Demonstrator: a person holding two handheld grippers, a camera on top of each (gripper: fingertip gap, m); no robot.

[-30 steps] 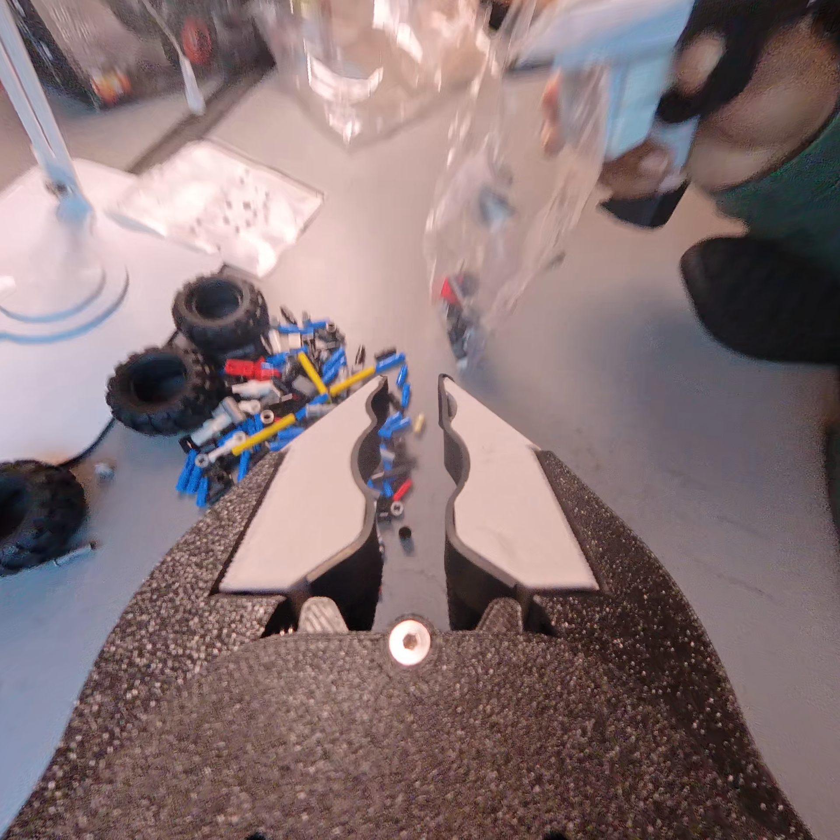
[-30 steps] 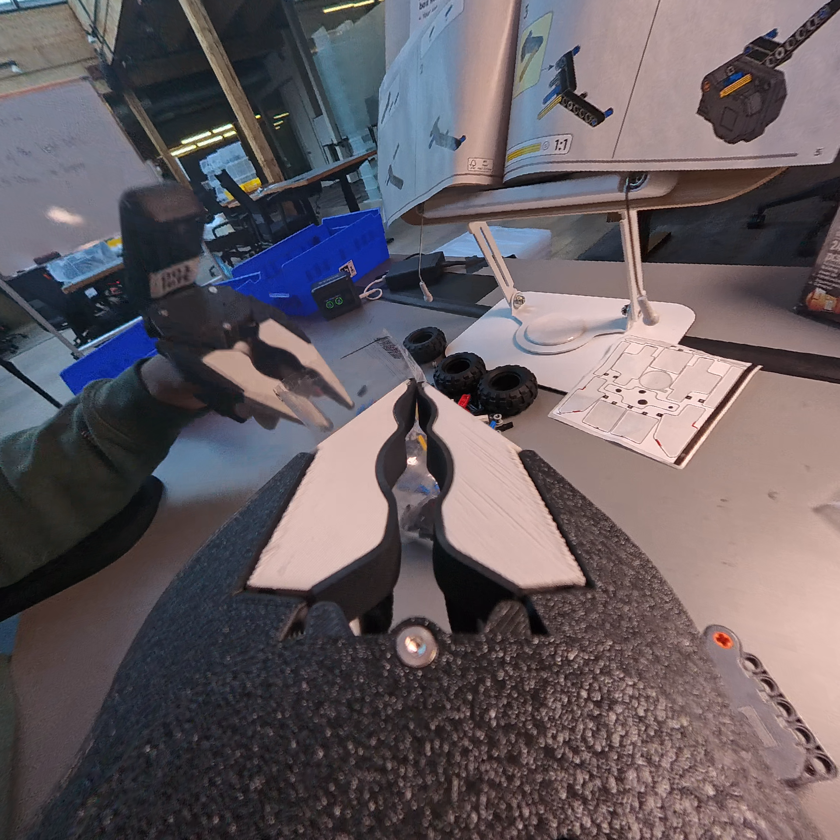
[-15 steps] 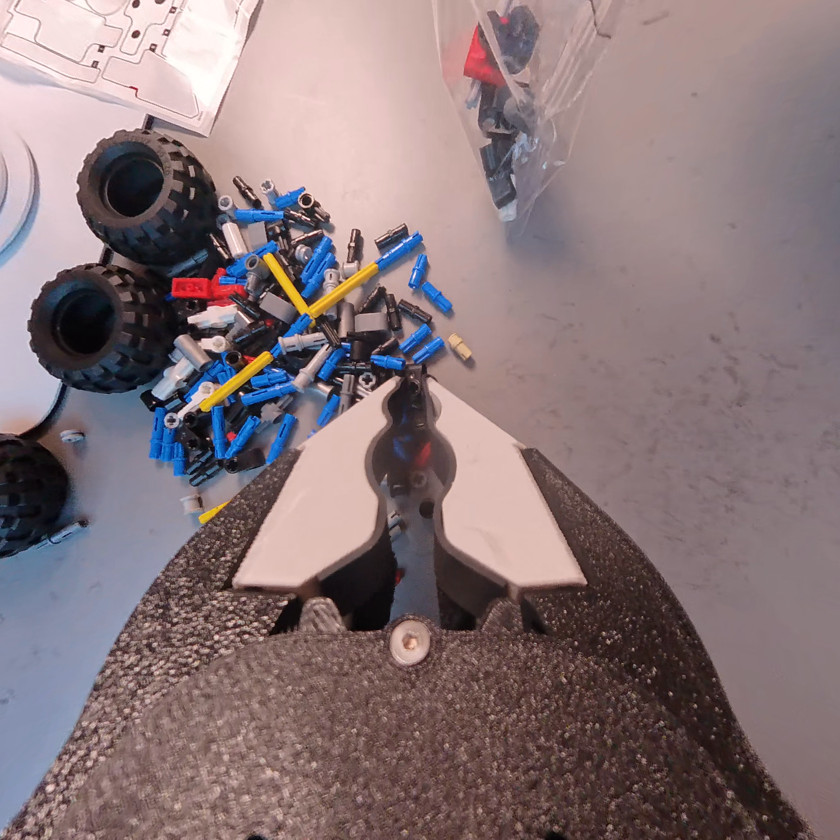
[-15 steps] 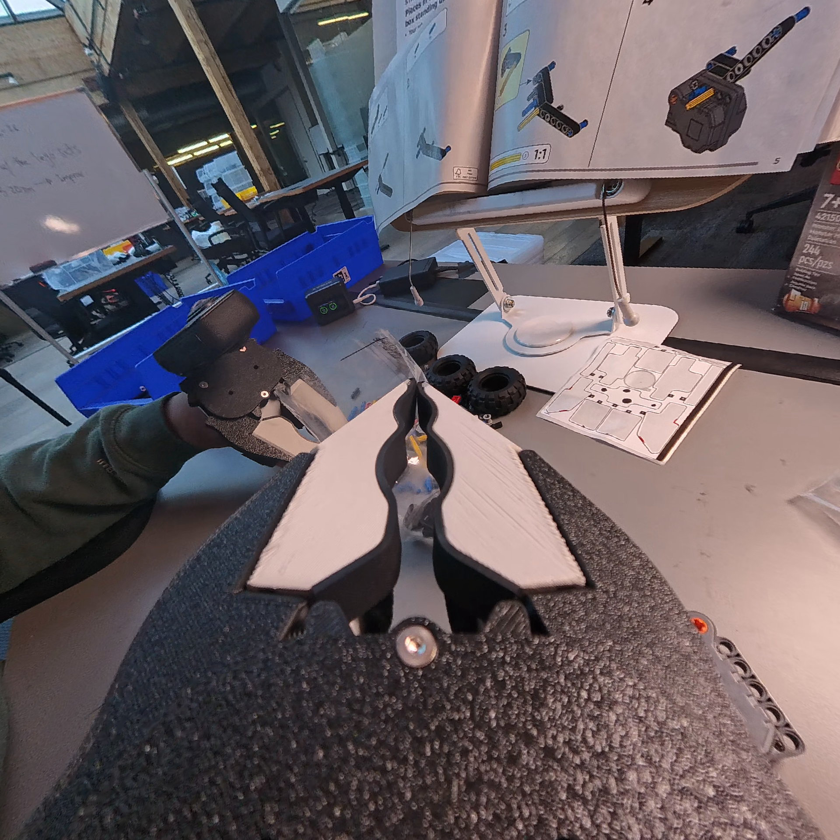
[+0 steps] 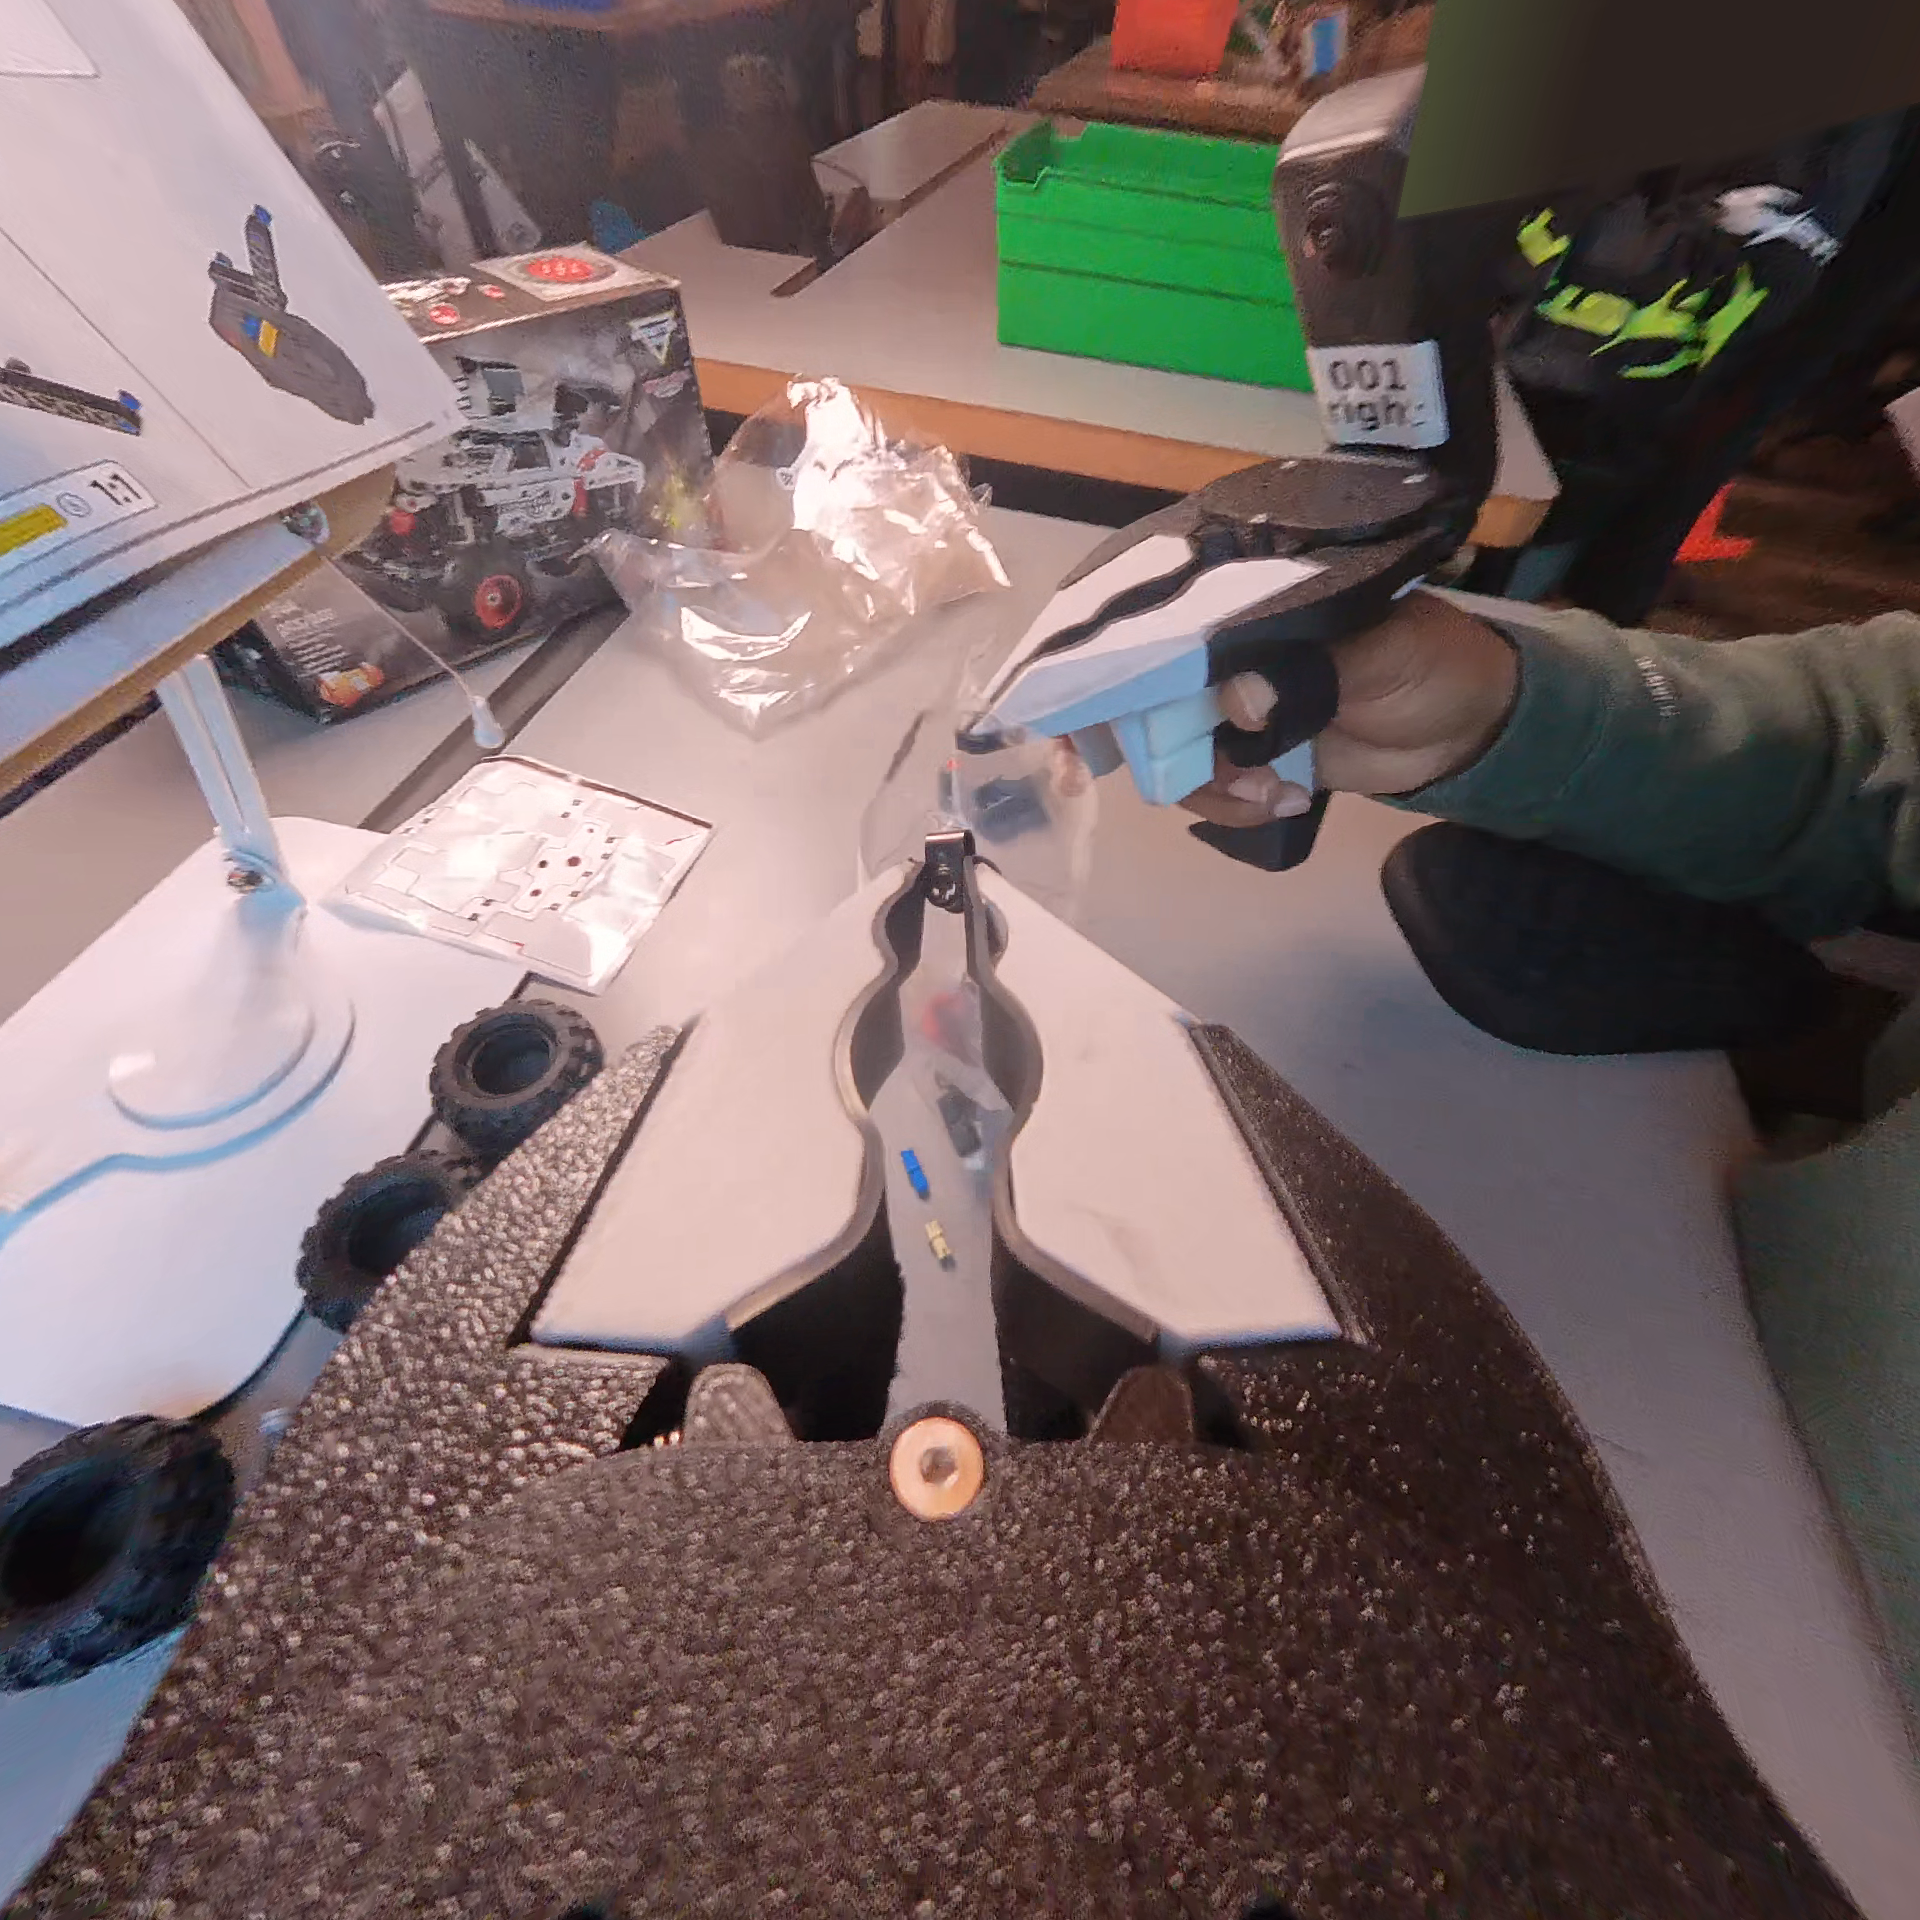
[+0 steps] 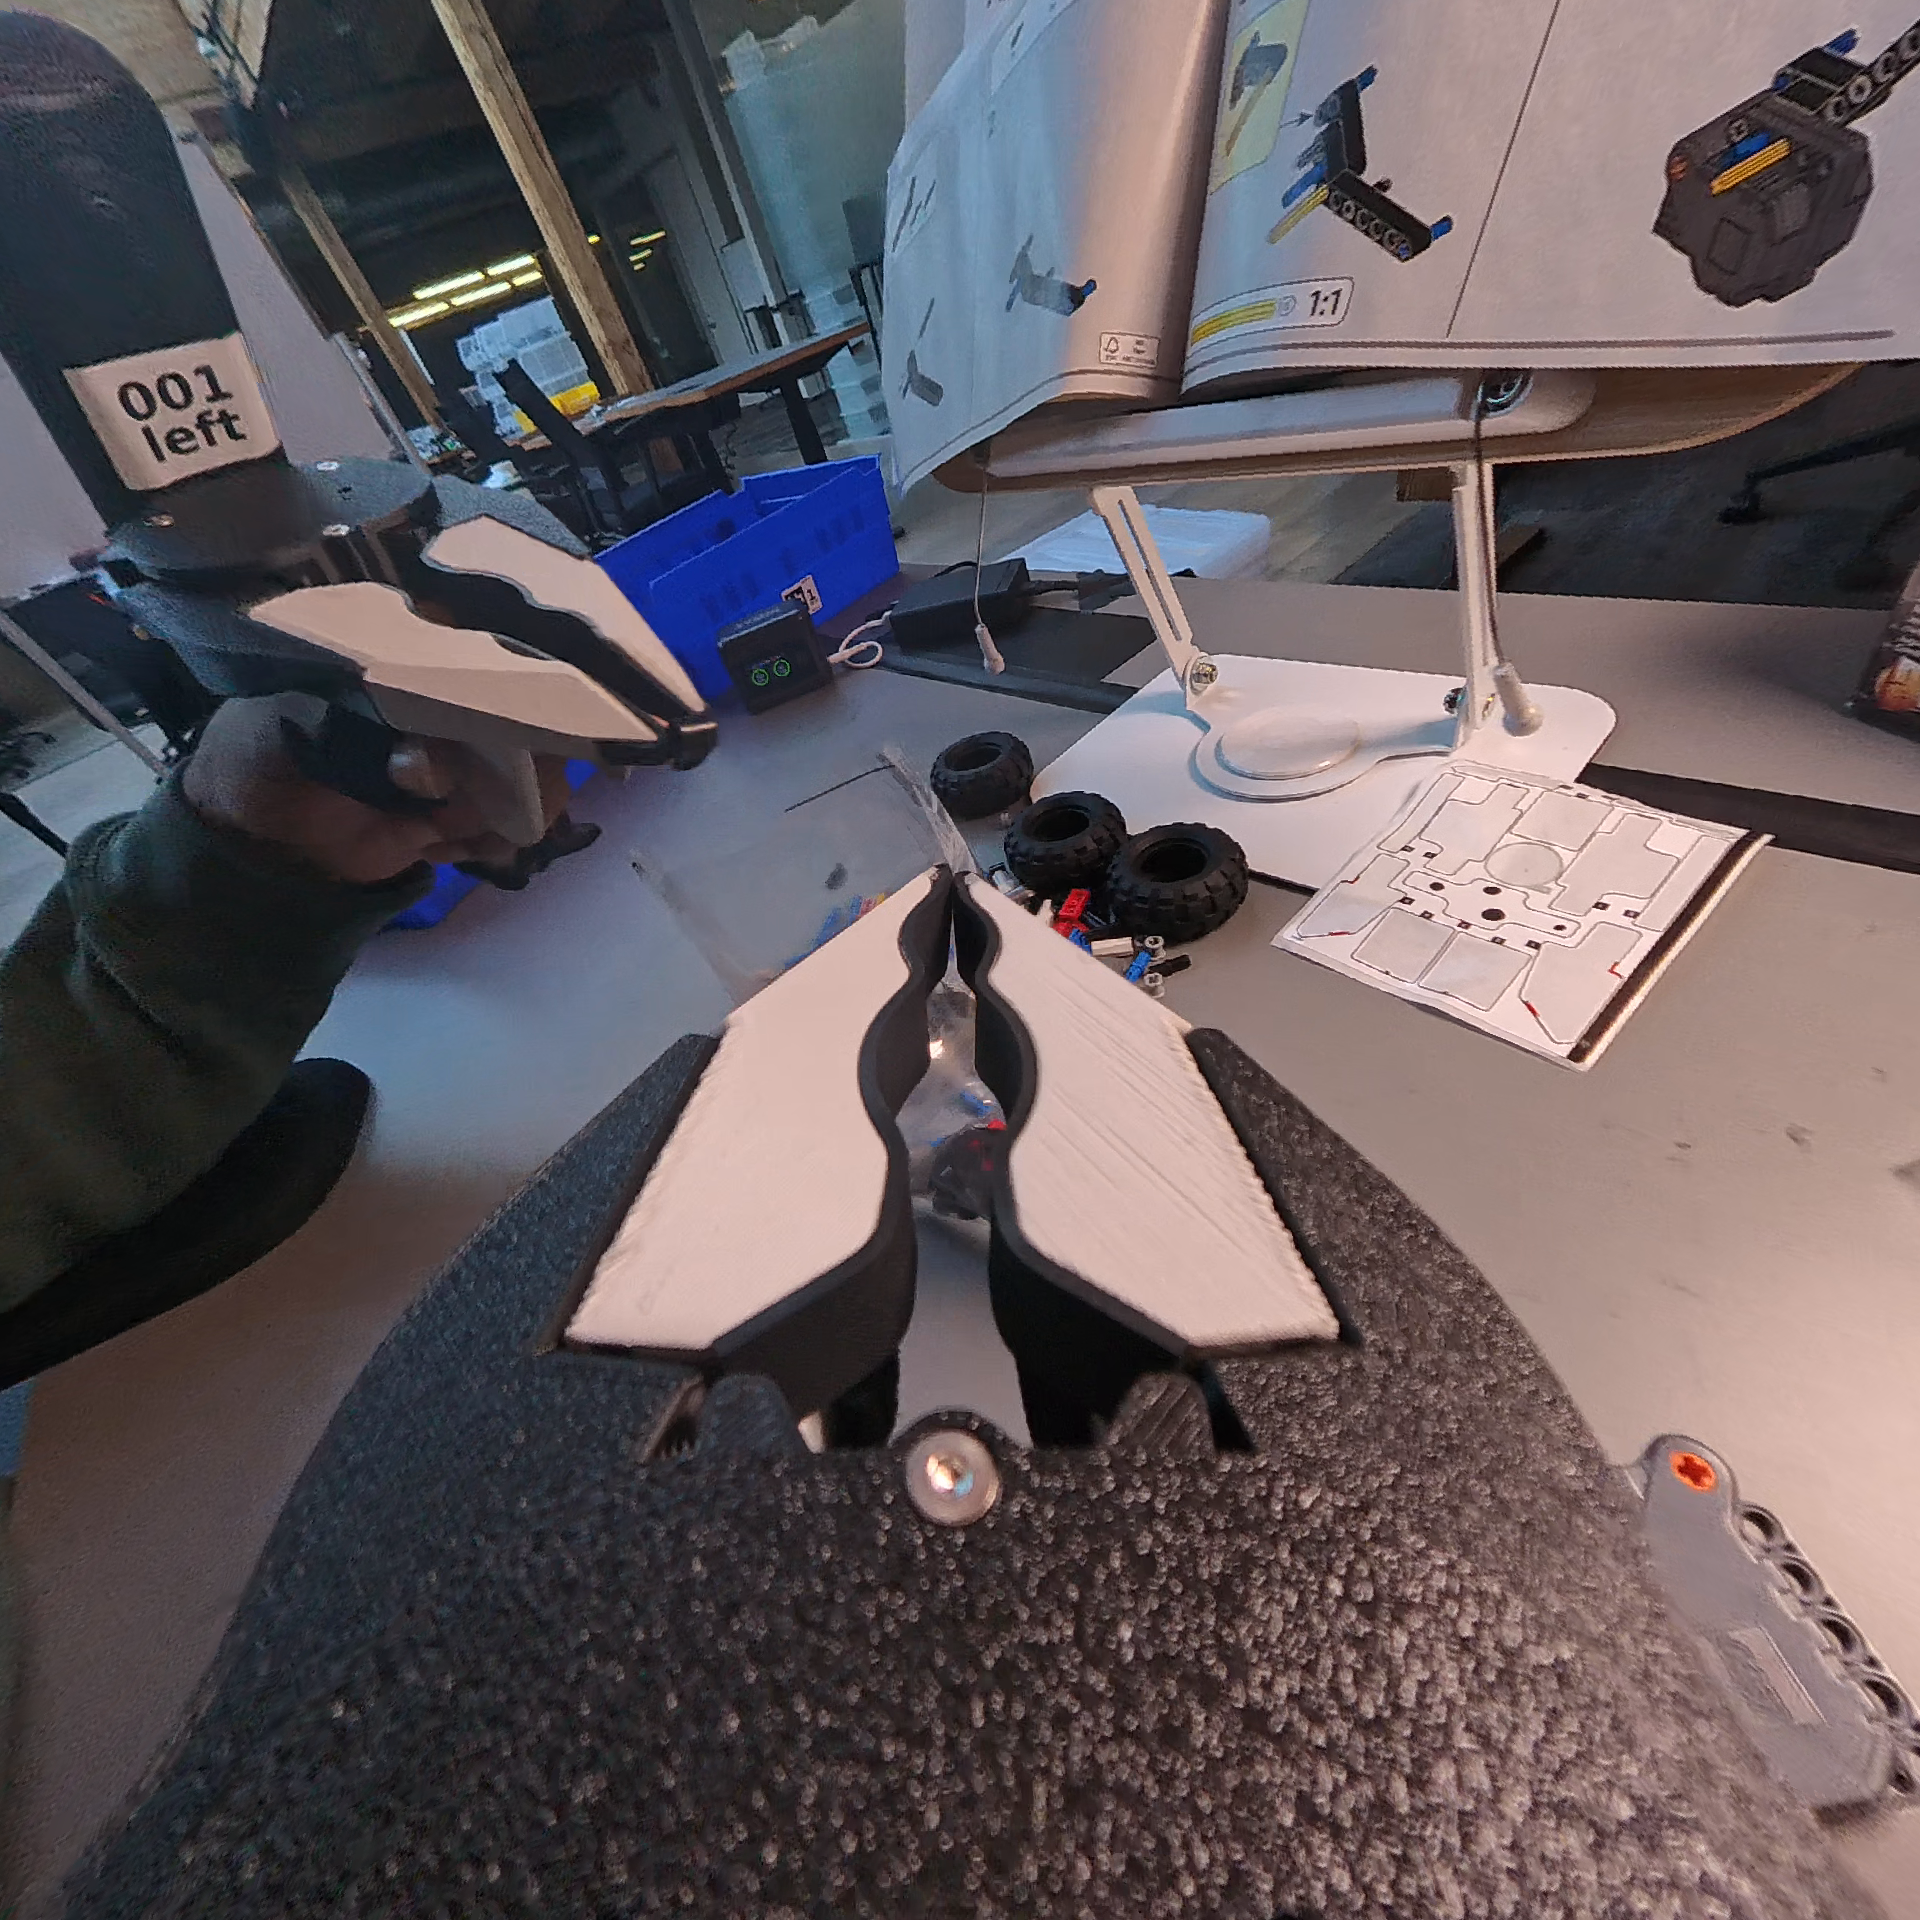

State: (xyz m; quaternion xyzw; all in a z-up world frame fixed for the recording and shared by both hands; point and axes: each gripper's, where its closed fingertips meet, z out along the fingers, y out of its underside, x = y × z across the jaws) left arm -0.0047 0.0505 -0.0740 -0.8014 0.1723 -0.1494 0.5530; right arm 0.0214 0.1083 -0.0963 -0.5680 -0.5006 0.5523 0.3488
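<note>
Left gripper (image 5: pixel 945 883) closed at the tips on a small black plastic piece (image 5: pixel 943 871), long axis pointing up out of the tips; right gripper (image 6: pixel 951 883) pinched shut on a clear plastic bag (image 6: pixel 800 894) of small parts, hanging below its fingers above the grey table (image 6: pixel 1558 1195).

The left claw (image 5: pixel 943 883) is pinching its tips together on a small black part, held raised and level, its fingers (image 6: pixel 488 665) pointing right. A hand (image 6: pixel 343 800) in a dark green sleeve is gripping its handle. The right claw (image 6: pixel 951 883) is clamping its tips on a clear bag, pointing far and slightly downward, with another hand (image 5: pixel 1382 707) squeezing its trigger.
</note>
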